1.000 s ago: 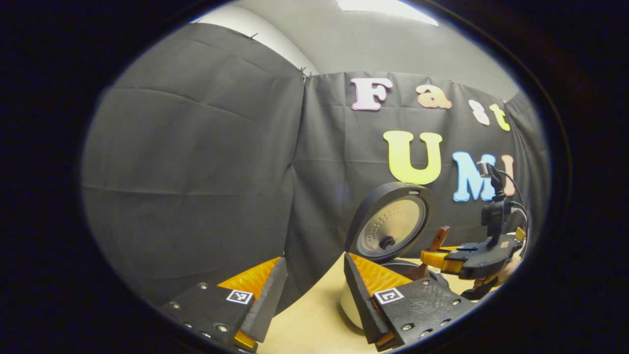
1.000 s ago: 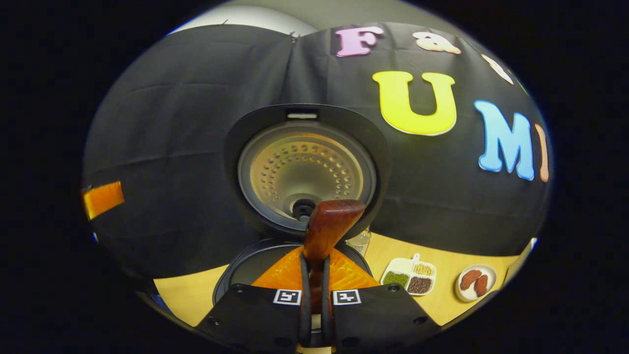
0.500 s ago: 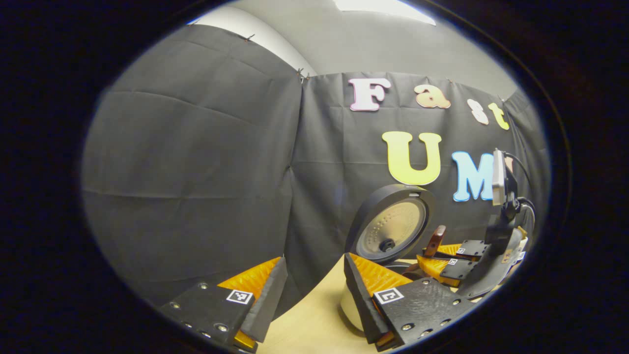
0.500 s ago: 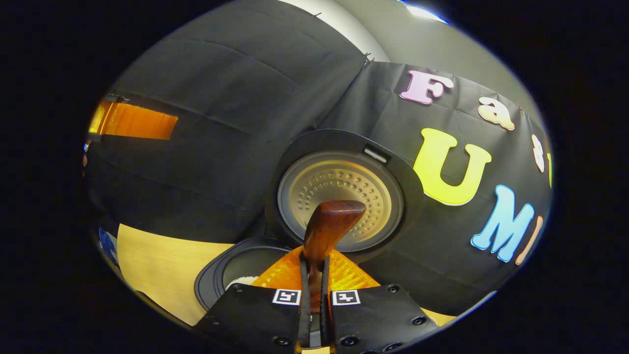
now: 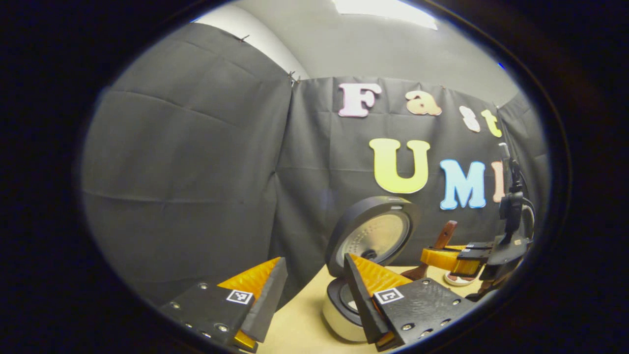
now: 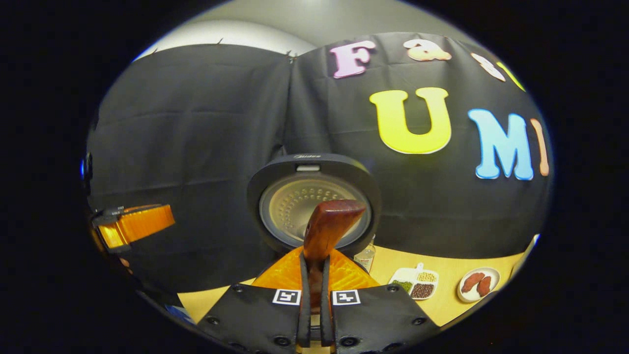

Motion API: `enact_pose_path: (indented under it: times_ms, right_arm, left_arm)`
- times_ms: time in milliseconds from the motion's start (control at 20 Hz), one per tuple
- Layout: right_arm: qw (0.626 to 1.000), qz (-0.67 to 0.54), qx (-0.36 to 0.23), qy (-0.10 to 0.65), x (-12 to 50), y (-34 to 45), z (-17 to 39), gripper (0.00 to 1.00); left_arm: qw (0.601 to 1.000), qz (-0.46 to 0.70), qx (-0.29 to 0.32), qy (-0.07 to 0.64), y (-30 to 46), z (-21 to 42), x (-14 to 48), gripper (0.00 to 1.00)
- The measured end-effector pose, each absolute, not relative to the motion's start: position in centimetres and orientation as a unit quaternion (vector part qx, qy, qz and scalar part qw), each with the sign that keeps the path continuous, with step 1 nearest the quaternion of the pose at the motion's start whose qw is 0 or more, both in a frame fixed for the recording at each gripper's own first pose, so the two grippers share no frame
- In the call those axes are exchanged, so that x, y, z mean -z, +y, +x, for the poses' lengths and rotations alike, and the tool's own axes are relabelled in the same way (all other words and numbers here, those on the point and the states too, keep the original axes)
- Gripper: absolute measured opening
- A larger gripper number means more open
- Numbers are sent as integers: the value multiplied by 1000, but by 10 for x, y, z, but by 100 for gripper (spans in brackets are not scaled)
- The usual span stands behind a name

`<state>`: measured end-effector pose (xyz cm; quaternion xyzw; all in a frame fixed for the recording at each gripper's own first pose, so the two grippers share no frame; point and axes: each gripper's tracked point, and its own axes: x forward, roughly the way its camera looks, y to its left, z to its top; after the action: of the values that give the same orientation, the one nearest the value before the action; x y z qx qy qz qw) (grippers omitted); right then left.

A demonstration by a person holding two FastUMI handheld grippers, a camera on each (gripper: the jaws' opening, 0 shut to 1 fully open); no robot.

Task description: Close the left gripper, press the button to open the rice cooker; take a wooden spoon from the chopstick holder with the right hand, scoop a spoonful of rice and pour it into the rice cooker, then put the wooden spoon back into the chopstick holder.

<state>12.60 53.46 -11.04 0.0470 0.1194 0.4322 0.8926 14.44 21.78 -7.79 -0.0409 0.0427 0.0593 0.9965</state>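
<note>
Right gripper view has my right gripper (image 6: 314,275) clamped on the wooden spoon (image 6: 330,223) before the open rice cooker (image 5: 366,236), while my left gripper (image 5: 309,290) idles parted, clear.

The left gripper (image 5: 310,290) holds its two fingers spread wide apart, nothing between them, pointing forward and slightly up. The right gripper (image 6: 314,285) has its fingers drawn close together, both pressing on the handle of a reddish-brown wooden spoon (image 6: 328,227) that stands up between them. In the left gripper view the right gripper (image 5: 444,259) sits level at the far right; a hand beneath it seems dimly visible.
</note>
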Motion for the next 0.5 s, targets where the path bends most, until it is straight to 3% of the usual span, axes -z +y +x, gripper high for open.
enact_pose_path:
  times_ms: [500]
  right_arm:
    - [932,110,-314,142,101,409,162,9]
  left_arm:
    - [999,-36,4,19,153,162,54,73]
